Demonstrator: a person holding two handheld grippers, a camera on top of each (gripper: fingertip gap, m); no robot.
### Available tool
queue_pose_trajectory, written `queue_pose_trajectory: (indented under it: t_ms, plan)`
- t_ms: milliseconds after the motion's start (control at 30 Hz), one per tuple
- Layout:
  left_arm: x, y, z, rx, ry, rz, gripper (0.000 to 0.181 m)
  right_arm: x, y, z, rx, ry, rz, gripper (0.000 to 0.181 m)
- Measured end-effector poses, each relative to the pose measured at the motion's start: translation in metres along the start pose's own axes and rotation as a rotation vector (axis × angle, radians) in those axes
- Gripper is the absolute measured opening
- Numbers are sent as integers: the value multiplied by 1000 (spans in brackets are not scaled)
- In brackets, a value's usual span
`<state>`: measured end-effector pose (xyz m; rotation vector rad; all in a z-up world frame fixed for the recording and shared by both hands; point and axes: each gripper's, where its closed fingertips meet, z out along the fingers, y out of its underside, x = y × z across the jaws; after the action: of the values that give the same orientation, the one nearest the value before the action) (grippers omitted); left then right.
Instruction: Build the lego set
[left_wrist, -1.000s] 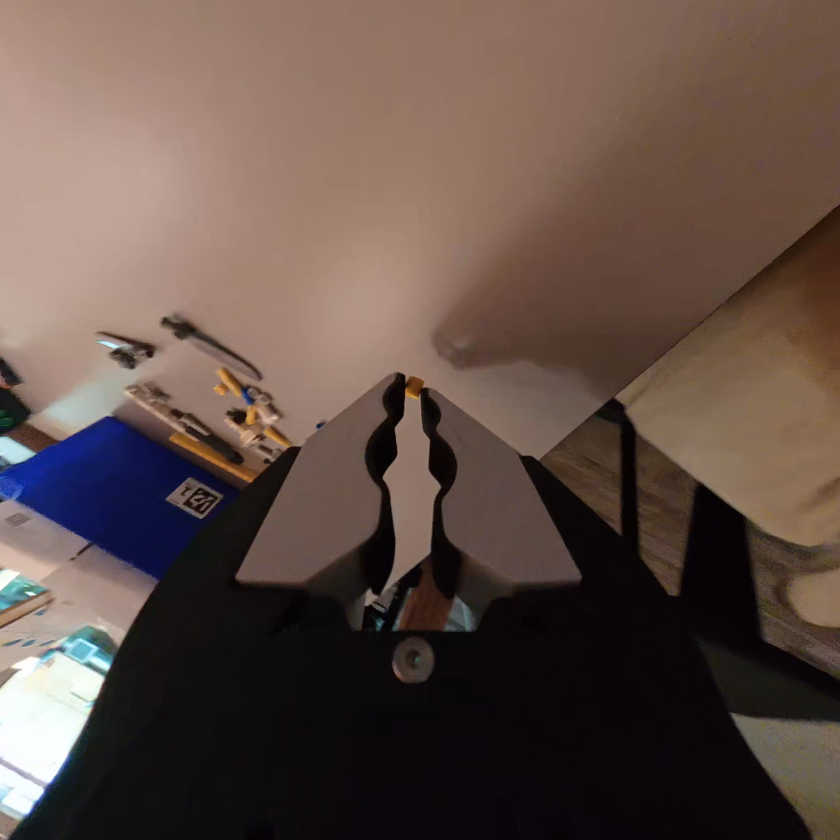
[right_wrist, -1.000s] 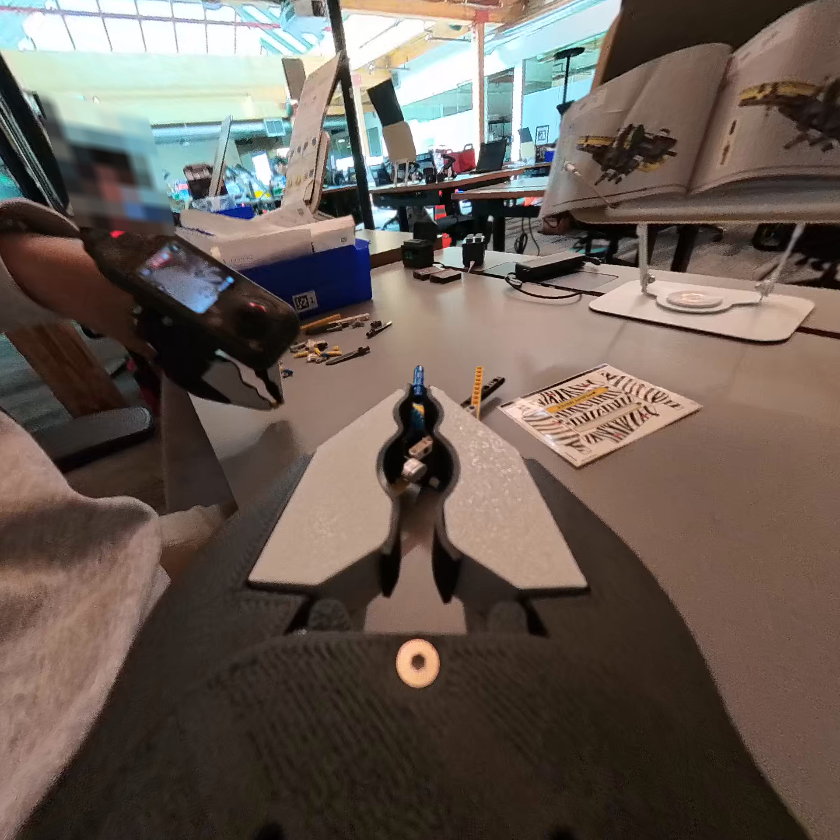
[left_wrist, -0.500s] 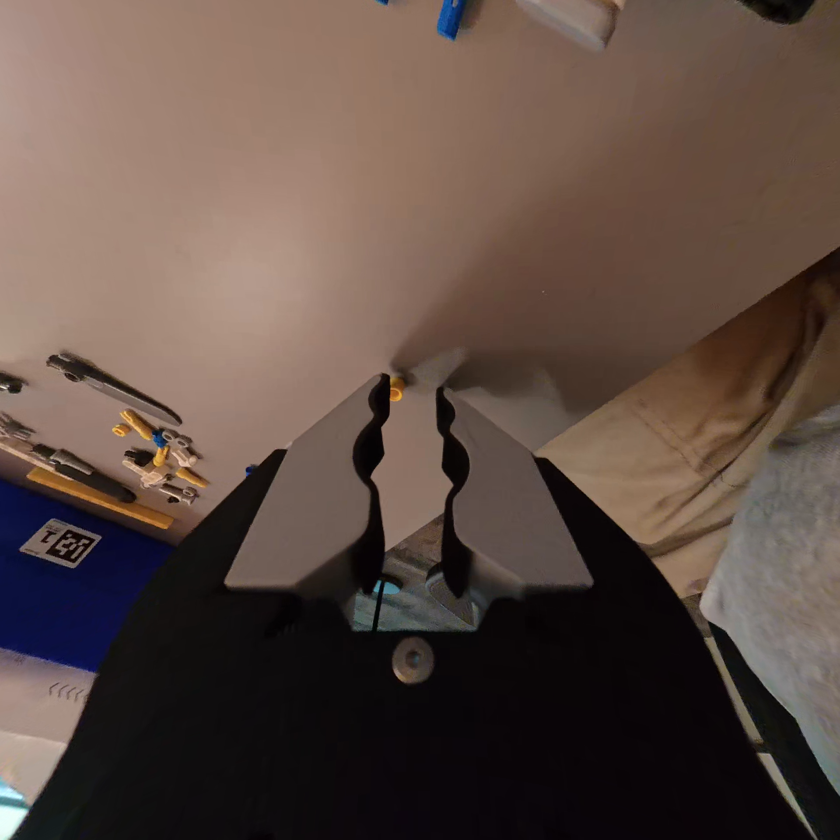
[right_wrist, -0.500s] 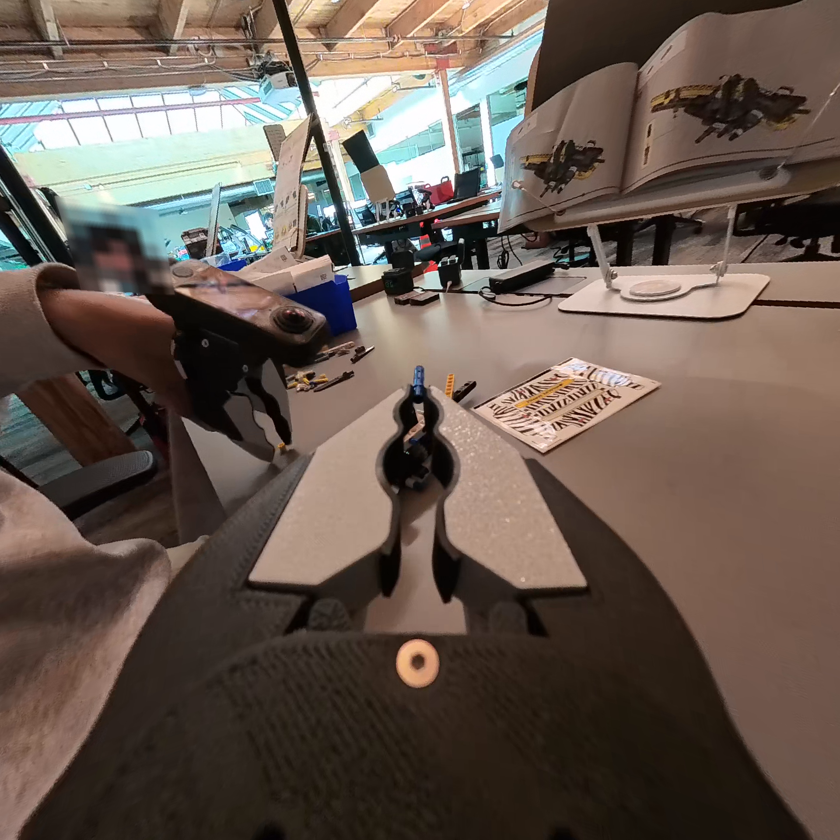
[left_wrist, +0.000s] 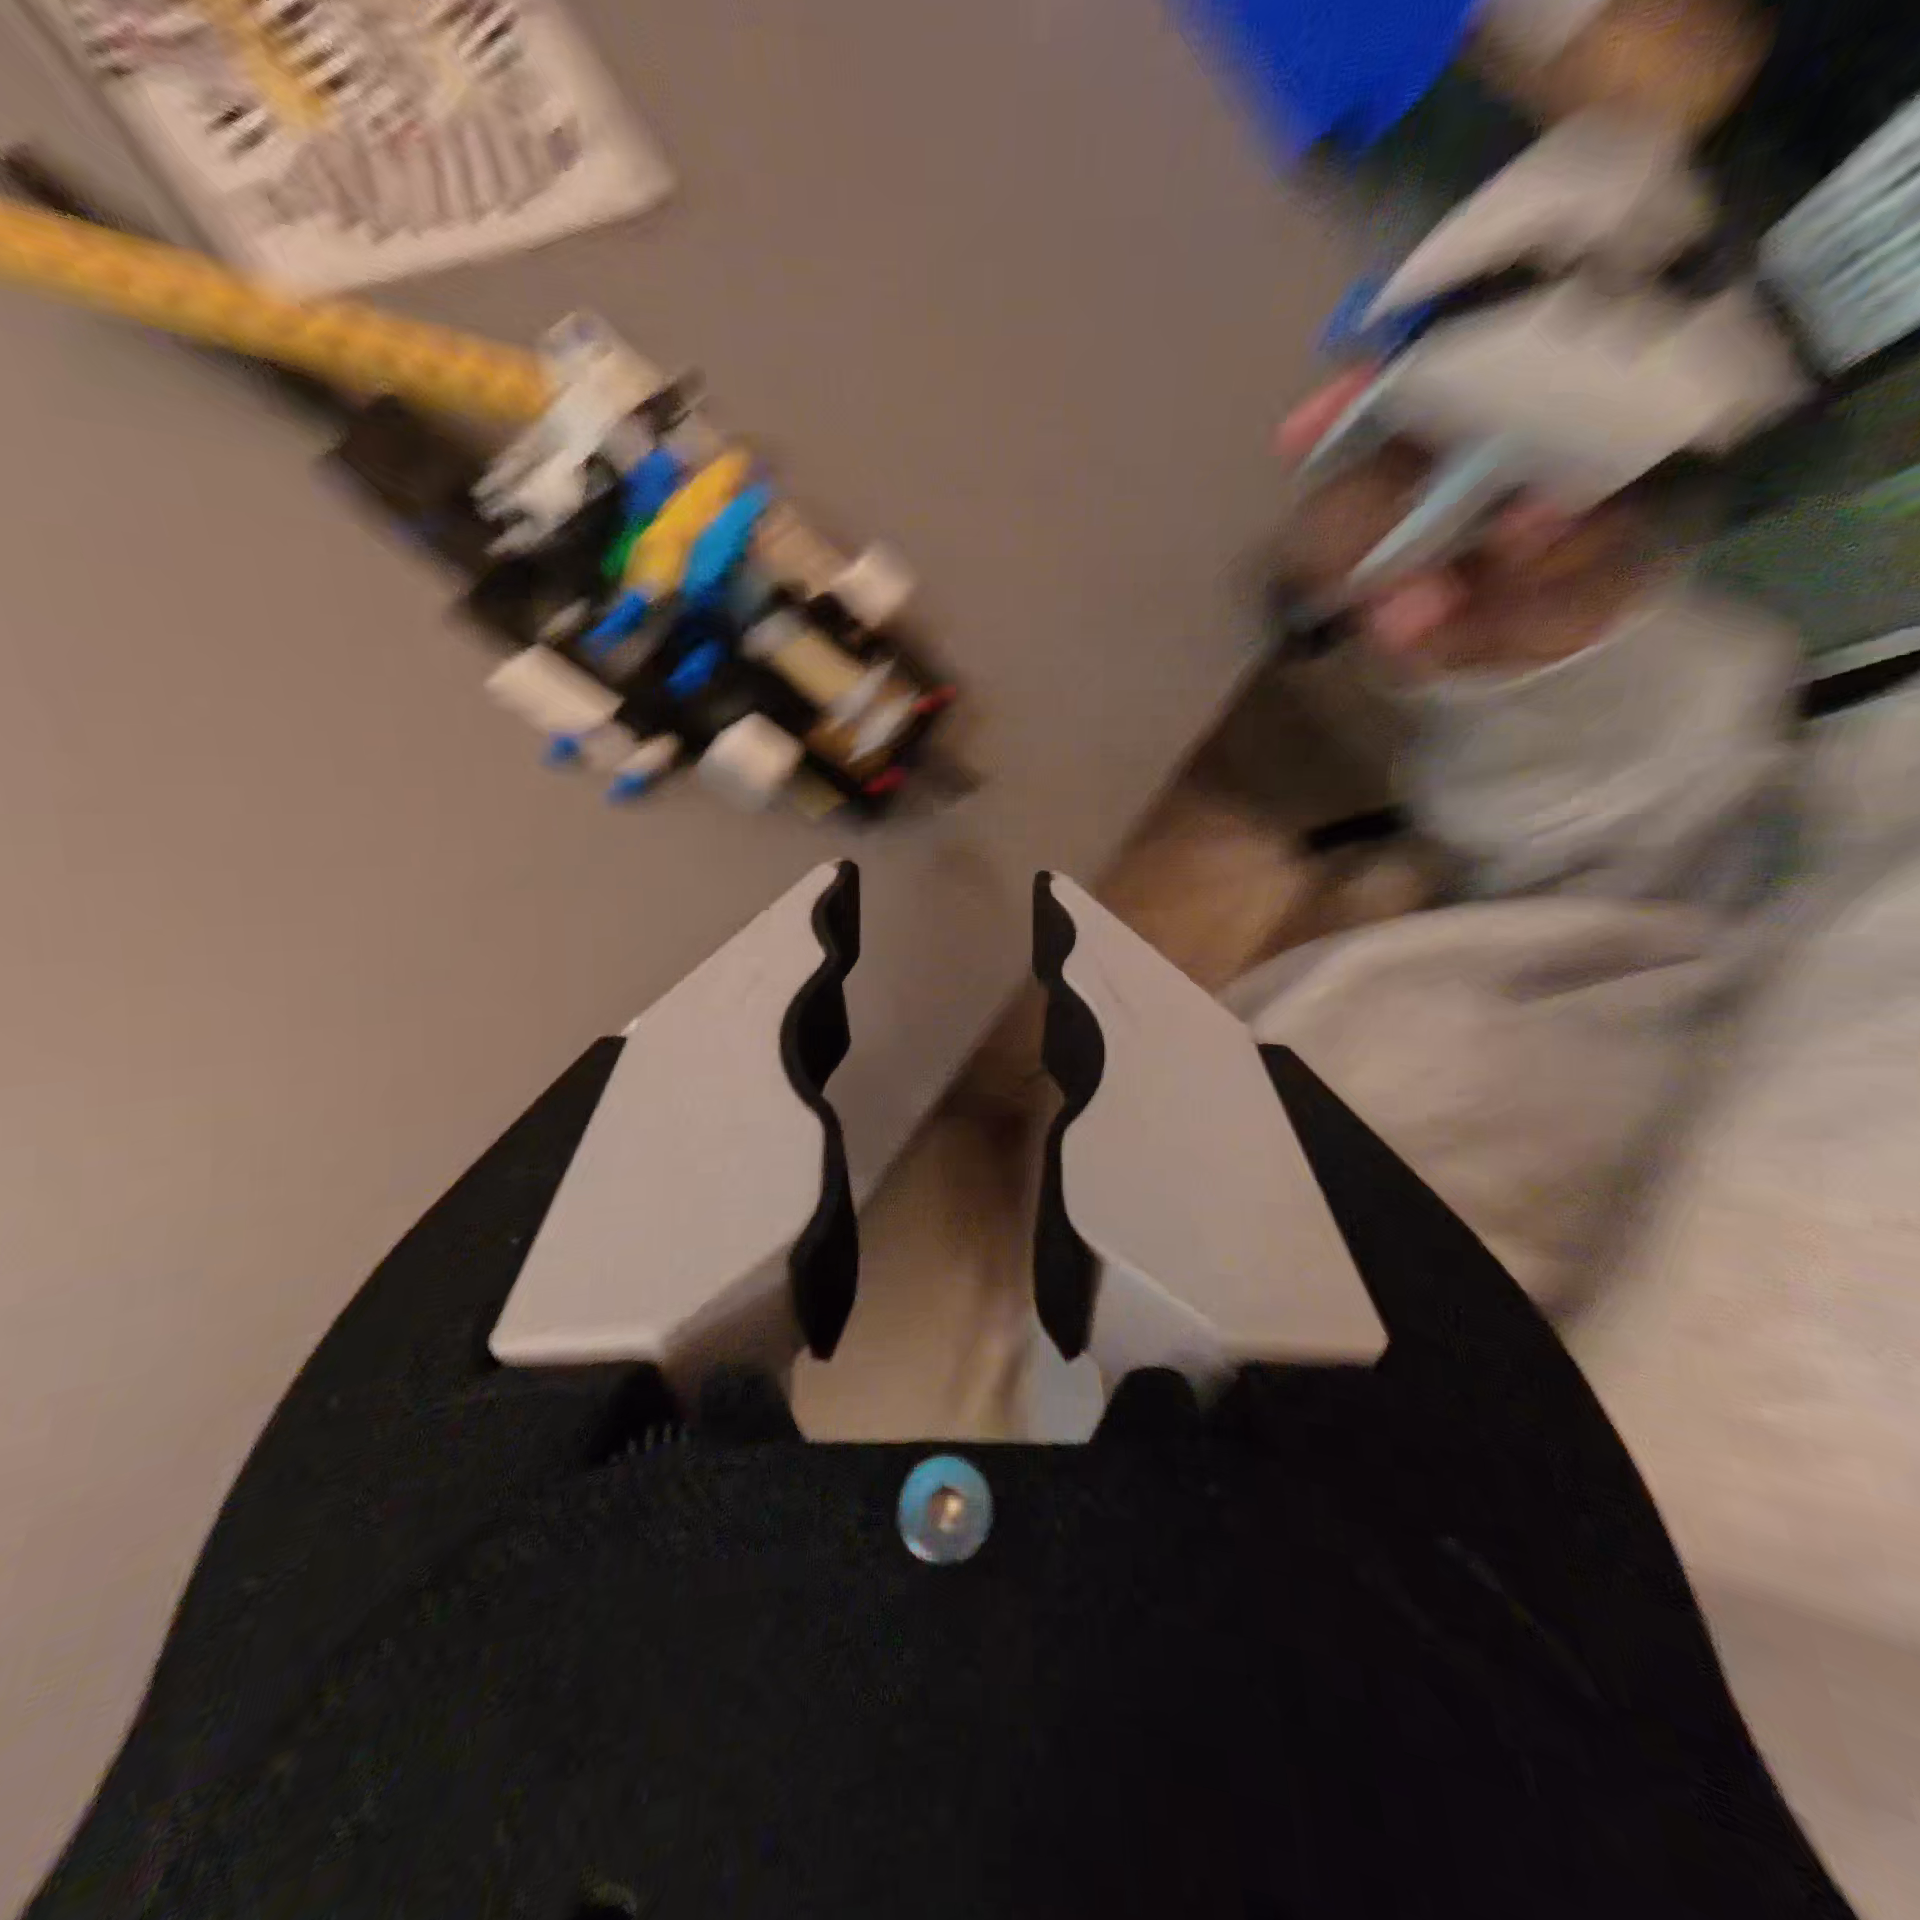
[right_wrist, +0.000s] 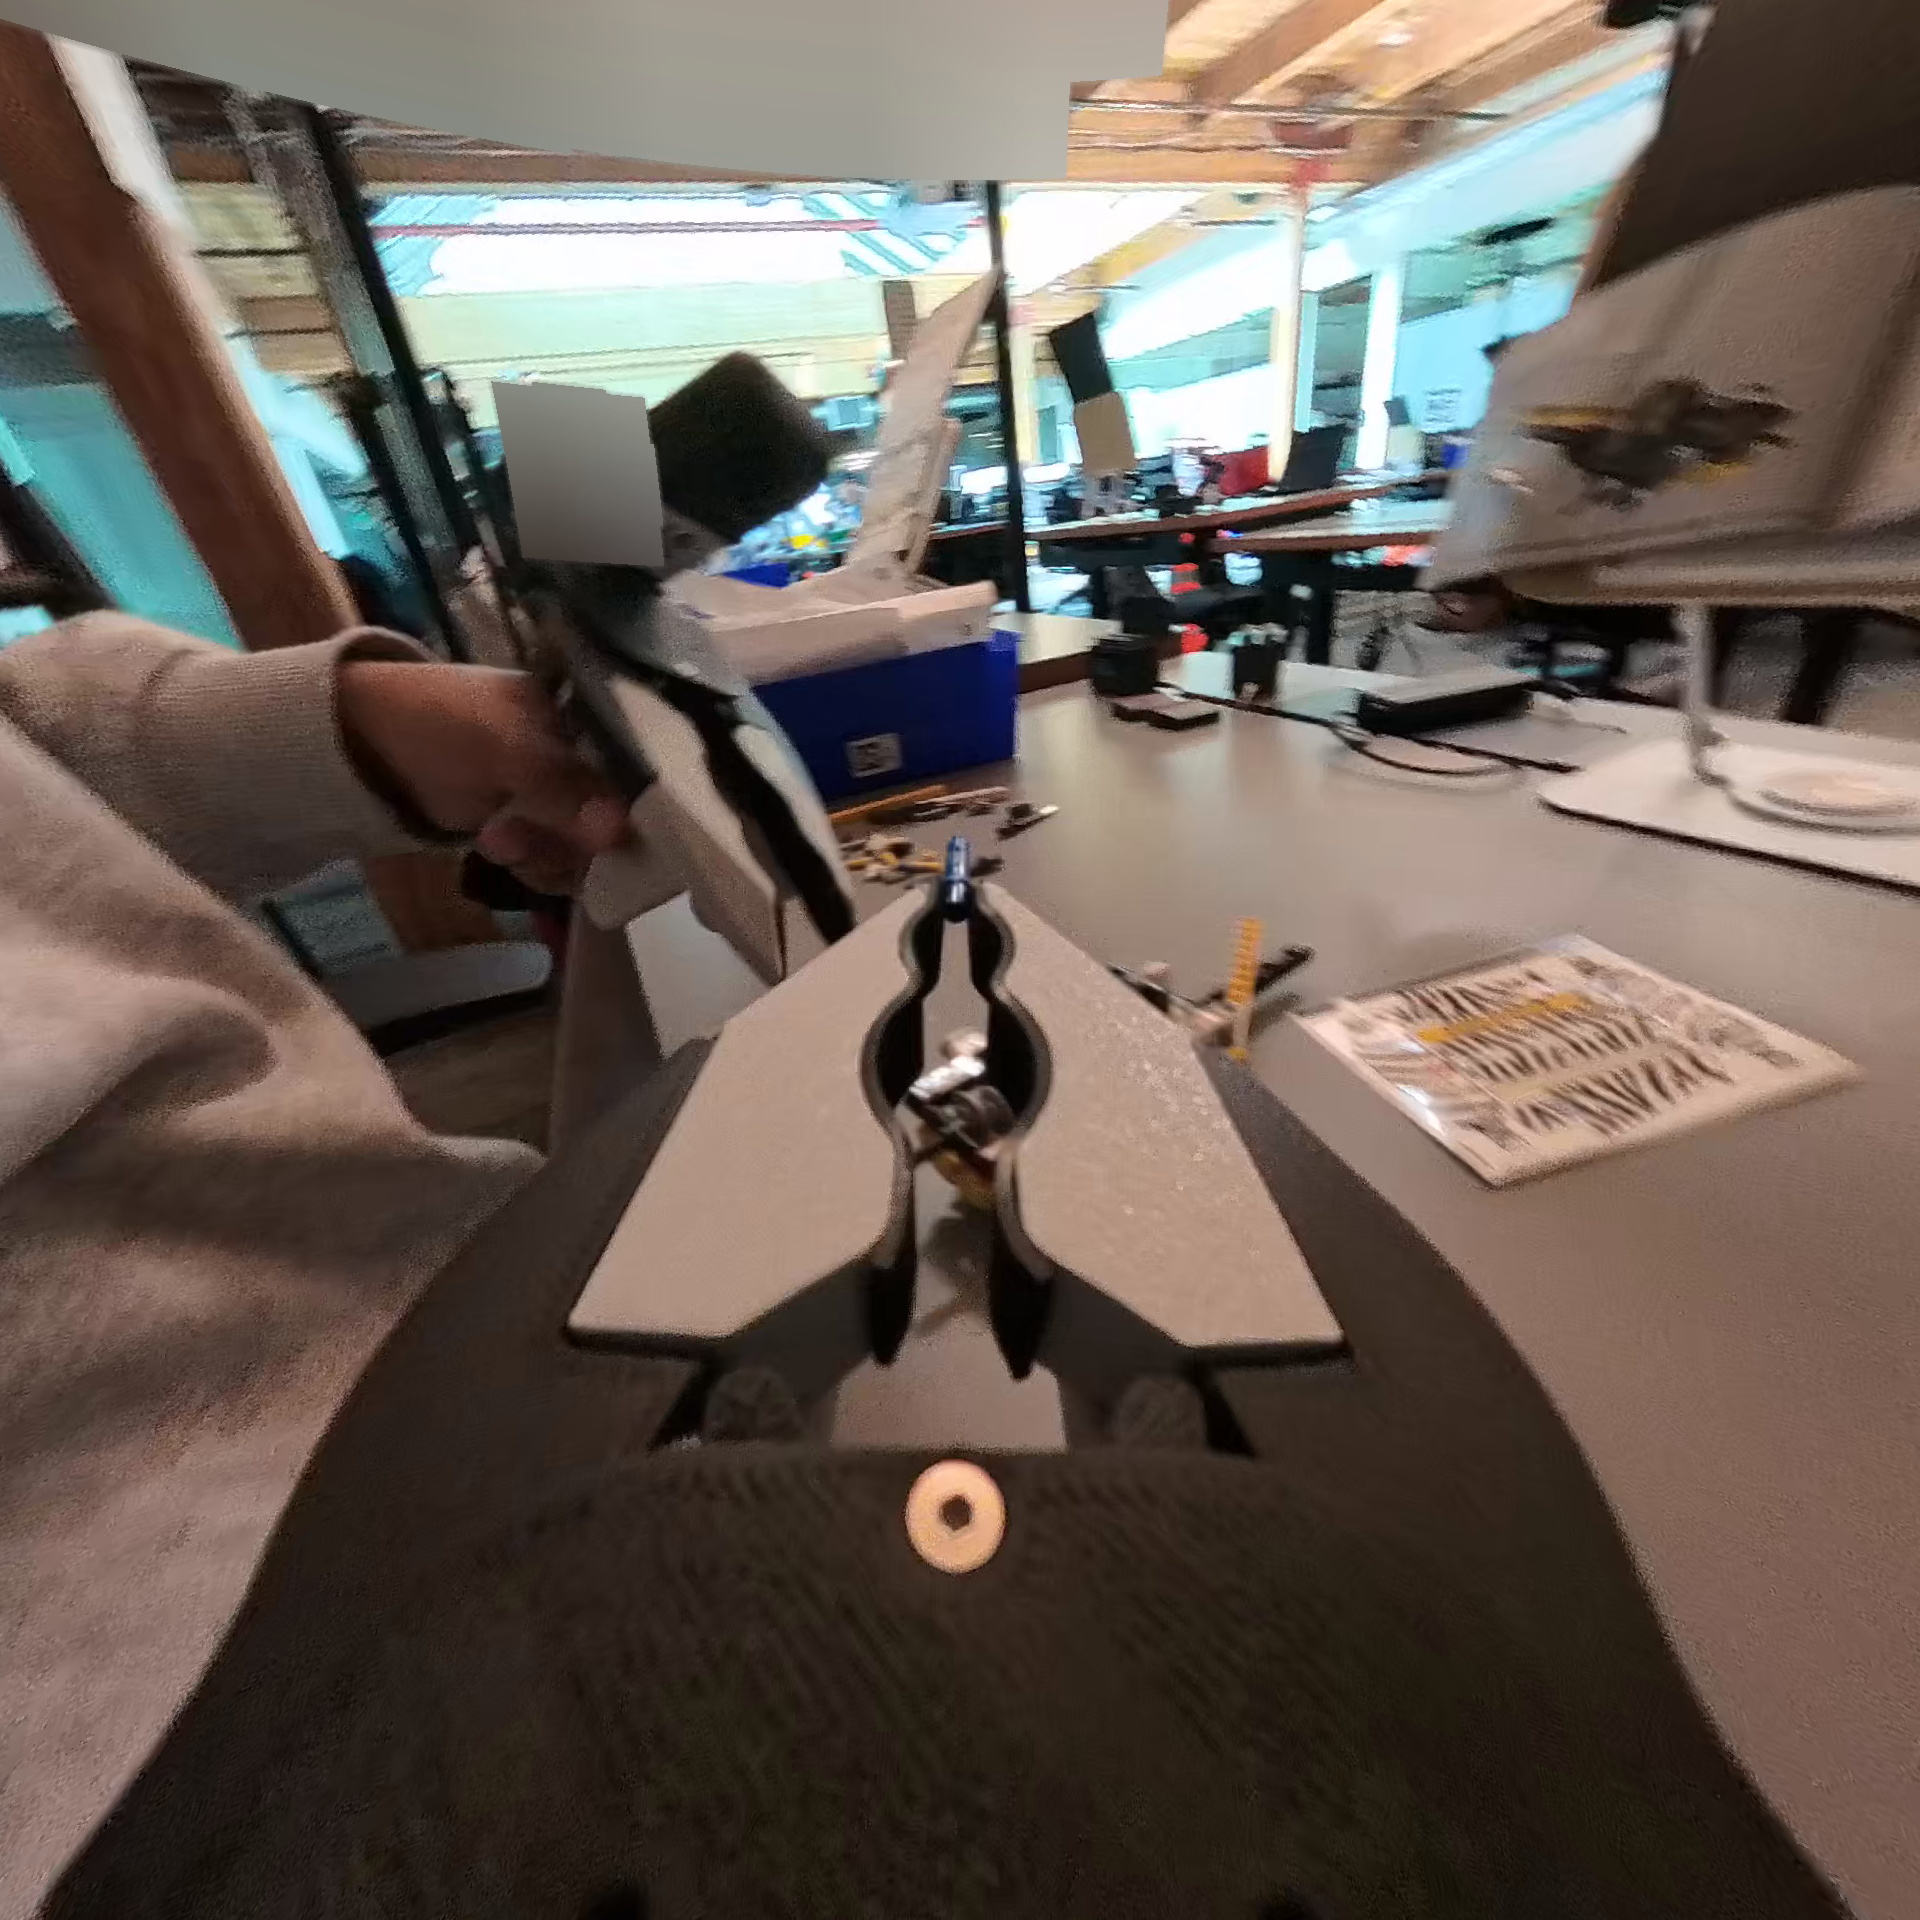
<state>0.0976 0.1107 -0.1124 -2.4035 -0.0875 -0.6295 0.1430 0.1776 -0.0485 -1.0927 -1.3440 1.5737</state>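
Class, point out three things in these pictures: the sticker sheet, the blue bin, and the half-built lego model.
sticker sheet (right_wrist: 1579, 1060), right wrist view, middle of the striped sheet.
blue bin (right_wrist: 914, 696), right wrist view, its front wall.
lego model (left_wrist: 707, 582), left wrist view, the blurred cluster of coloured bricks at its middle.

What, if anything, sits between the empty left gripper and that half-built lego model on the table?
Nothing visible. The left gripper is open, and only bare table lies between its fingers and the lego model. The picture is blurred.

Dim blurred left view, bright backlit right
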Motion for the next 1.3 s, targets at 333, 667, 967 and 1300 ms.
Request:
queue_pose_trajectory:
  t_ms: [333, 667, 967, 1300]
  plan:
    - [73, -24, -28, 332, 633, -166, 29, -69, 11, 26, -60, -202, -239, 3]
    - [77, -9, -50, 424, 788, -272, 3, -91, 1, 35, -6, -210, -340, 9]
    - [75, 3, -53, 443, 921, -444, 2, -104, 9, 39, -71, -244, -408, 13]
    - [74, 12, -57, 453, 950, -435, 2, -113, 20, 46, -143, -283, -398, 5]
